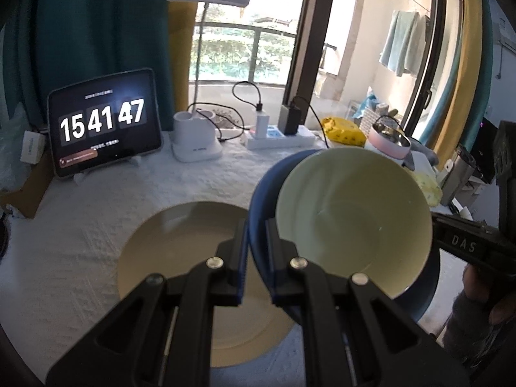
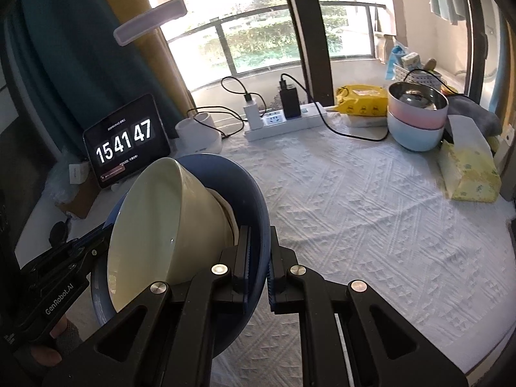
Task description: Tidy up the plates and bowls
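Fingers [image 2: 242,251] astride blue plate [image 2: 258,213] rim

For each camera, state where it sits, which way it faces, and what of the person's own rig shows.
Left wrist: on the left gripper, facing the window; it clamps the blue bowl holding the cream bowl, above a tan plate; right gripper at the frame's right.
Right wrist: on the right gripper, facing the window, clamping the same rim; left gripper and hand at lower left.
Shared: both bowls, tablet clock, power strip.

Sunlit window [image 2: 258,25], teal curtain [image 1: 96,32]
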`<action>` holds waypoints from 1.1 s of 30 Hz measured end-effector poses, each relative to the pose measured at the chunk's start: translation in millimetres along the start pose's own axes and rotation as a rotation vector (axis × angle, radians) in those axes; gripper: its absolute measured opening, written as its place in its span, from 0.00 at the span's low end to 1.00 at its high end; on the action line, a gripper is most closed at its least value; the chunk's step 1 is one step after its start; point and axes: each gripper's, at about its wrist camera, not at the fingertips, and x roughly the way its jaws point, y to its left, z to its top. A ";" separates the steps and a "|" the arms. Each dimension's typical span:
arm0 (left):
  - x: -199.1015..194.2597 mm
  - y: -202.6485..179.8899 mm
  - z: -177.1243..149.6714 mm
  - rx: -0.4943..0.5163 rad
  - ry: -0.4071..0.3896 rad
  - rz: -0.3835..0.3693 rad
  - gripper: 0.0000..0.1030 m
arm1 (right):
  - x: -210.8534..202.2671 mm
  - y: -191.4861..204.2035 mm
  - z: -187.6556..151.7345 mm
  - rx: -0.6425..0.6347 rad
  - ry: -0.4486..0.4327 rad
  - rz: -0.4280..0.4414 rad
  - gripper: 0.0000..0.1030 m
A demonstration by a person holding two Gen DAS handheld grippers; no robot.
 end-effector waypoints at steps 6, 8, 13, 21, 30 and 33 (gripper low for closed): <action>-3.1 13.7 0.1 -0.017 -0.008 0.013 0.08 | 6.3 14.5 4.8 -0.023 0.002 0.011 0.10; -3.9 18.2 0.3 -0.025 -0.011 0.016 0.08 | 8.7 20.1 6.9 -0.031 0.002 0.013 0.10; -4.7 32.5 1.6 -0.050 -0.015 0.023 0.08 | 15.9 32.0 10.6 -0.047 0.008 0.023 0.10; -3.7 57.9 1.9 -0.082 -0.015 0.043 0.08 | 33.3 51.8 13.6 -0.065 0.030 0.041 0.10; 1.9 82.5 1.1 -0.114 -0.003 0.065 0.08 | 56.7 72.7 17.8 -0.079 0.061 0.064 0.10; 5.4 89.6 0.4 -0.123 0.003 0.070 0.08 | 64.1 78.2 19.1 -0.086 0.071 0.066 0.10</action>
